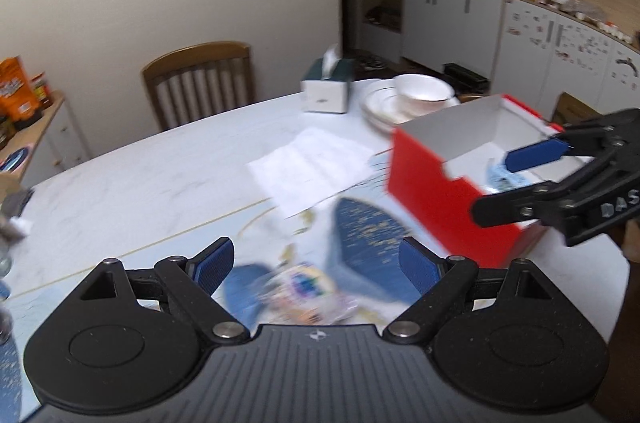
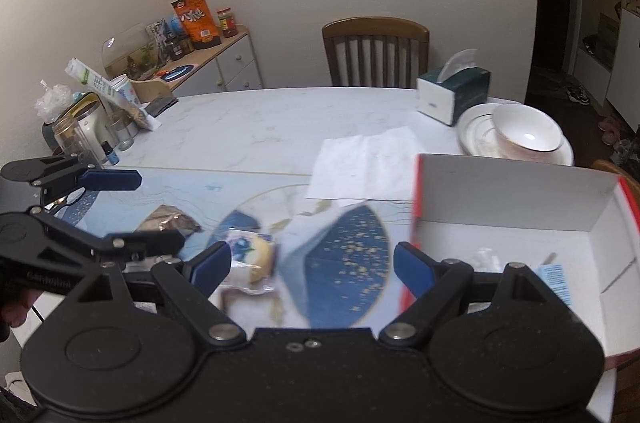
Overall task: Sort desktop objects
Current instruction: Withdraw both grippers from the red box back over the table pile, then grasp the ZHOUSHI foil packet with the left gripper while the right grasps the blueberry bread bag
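— Blurred past telling: packet [image 1: 296,287] near the bottom of the left view. Smeared mat [image 1: 360,239] too.

— Same in the right view; wrapper [image 2: 250,257] soft. Box [image 2: 520,223] cut by the right edge. Brown bag [image 2: 170,219] partly hidden behind the left gripper [image 2: 154,209].

The pale marble-veined worktop [image 2: 260,127] carries a light blue mat with dark blue gold-speckled shapes [image 2: 344,255], a plain white sheet of paper [image 2: 360,163] and a cardboard box, red outside and white inside [image 1: 432,183]. A dark green and white tissue box [image 2: 456,95] sits by white gold-rimmed plates and bowl [image 2: 528,135]. The blurred clear-wrapped packet [image 2: 248,255] looks white, yellow and blue; each black claw has blue pads [image 1: 214,265].
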The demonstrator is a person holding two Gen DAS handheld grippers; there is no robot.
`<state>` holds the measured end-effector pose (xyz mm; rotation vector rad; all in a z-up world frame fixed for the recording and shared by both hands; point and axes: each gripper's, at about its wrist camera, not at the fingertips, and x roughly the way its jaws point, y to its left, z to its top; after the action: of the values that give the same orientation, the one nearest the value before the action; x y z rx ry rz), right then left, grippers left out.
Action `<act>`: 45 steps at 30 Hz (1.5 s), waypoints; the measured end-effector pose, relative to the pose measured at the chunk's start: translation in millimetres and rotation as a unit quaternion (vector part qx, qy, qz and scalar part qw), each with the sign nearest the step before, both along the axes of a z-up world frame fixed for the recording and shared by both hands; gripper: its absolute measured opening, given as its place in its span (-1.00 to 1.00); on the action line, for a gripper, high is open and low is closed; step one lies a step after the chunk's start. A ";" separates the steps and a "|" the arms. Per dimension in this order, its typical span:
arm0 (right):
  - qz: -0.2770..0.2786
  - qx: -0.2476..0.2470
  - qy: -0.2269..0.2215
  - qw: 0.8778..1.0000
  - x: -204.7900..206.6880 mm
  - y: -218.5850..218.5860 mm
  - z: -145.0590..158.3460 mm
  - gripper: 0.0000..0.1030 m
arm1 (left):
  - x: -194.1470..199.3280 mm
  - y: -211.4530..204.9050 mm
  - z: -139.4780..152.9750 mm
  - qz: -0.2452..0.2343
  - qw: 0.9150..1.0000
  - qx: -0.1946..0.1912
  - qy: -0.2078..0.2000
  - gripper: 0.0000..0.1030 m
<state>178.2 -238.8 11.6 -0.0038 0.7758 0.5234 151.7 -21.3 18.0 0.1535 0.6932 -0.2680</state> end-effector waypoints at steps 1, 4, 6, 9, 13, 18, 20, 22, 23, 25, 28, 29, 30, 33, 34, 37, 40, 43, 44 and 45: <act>0.000 -0.001 -0.001 1.000 -1.4 6.5 -0.8 0.71 | -0.5 8.7 -1.0 0.007 1.000 0.002 0.000 0.74; 0.000 -0.007 -0.004 1.000 -3.7 25.2 -4.4 0.71 | 1.4 33.9 -3.7 0.028 1.000 0.010 0.003 0.74; 0.001 -0.007 -0.002 1.000 -4.0 35.7 -7.1 0.71 | 4.0 49.6 -5.7 0.037 0.999 0.011 0.005 0.74; 0.004 -0.012 -0.001 1.000 -4.2 50.9 -11.7 0.71 | 8.1 68.9 -10.6 0.047 0.999 0.020 0.008 0.74; 0.006 -0.017 0.003 1.000 -1.2 68.5 -18.9 0.71 | 18.7 91.0 -20.1 0.056 0.998 0.025 0.022 0.74; 0.017 -0.027 0.011 0.999 5.5 90.9 -30.0 0.71 | 34.7 114.0 -35.9 0.063 0.996 0.028 0.049 0.74; 0.021 -0.032 0.015 0.999 8.7 98.2 -35.6 0.71 | 42.8 121.0 -43.0 0.062 0.996 0.025 0.065 0.74; 0.024 -0.036 0.020 0.999 12.6 104.2 -41.6 0.71 | 50.9 126.7 -50.3 0.061 0.994 0.023 0.083 0.74; 0.025 -0.037 0.023 0.999 14.7 107.0 -44.6 0.71 | 54.2 129.2 -53.8 0.061 0.994 0.022 0.090 0.74; 0.029 -0.040 0.028 0.998 18.6 112.0 -49.9 0.71 | 62.0 132.4 -61.4 0.061 0.992 0.020 0.104 0.74; 0.031 -0.043 0.035 0.998 24.8 118.4 -57.1 0.71 | 70.6 133.6 -70.5 0.055 0.991 0.022 0.118 0.74; 0.032 -0.042 0.038 0.998 27.2 119.7 -59.5 0.71 | 72.8 132.7 -73.2 0.053 0.991 0.025 0.122 0.74; 0.033 -0.044 0.041 0.998 29.5 121.8 -62.1 0.71 | 75.2 132.1 -75.8 0.050 0.990 0.028 0.125 0.74; 0.036 -0.050 0.048 0.997 35.3 127.6 -69.5 0.71 | 84.8 131.4 -83.8 0.046 0.989 0.029 0.141 0.74; 0.036 -0.055 0.049 0.997 37.0 130.2 -71.9 0.71 | 88.0 131.2 -86.4 0.046 0.988 0.030 0.145 0.74; 0.038 -0.062 0.055 0.996 42.9 136.0 -78.3 0.71 | 96.5 130.9 -92.9 0.047 0.986 0.032 0.156 0.74; 0.033 -0.058 0.064 0.996 50.0 138.0 -84.0 0.70 | 103.4 130.0 -98.8 0.047 0.984 0.033 0.166 0.74; 0.026 -0.055 0.074 0.995 56.9 138.4 -90.9 0.70 | 108.9 129.9 -105.1 0.051 0.982 0.034 0.177 0.74; 0.025 -0.054 0.078 0.995 58.9 138.5 -93.4 0.70 | 110.8 130.1 -107.2 0.052 0.982 0.035 0.180 0.74; 0.024 -0.054 0.082 0.995 61.0 138.7 -95.6 0.70 | 112.6 130.8 -108.8 0.054 0.981 0.035 0.183 0.74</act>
<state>239.2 -100.1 -84.0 -0.0807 0.9652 0.5315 264.3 109.5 -90.7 0.1348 1.0748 -0.1679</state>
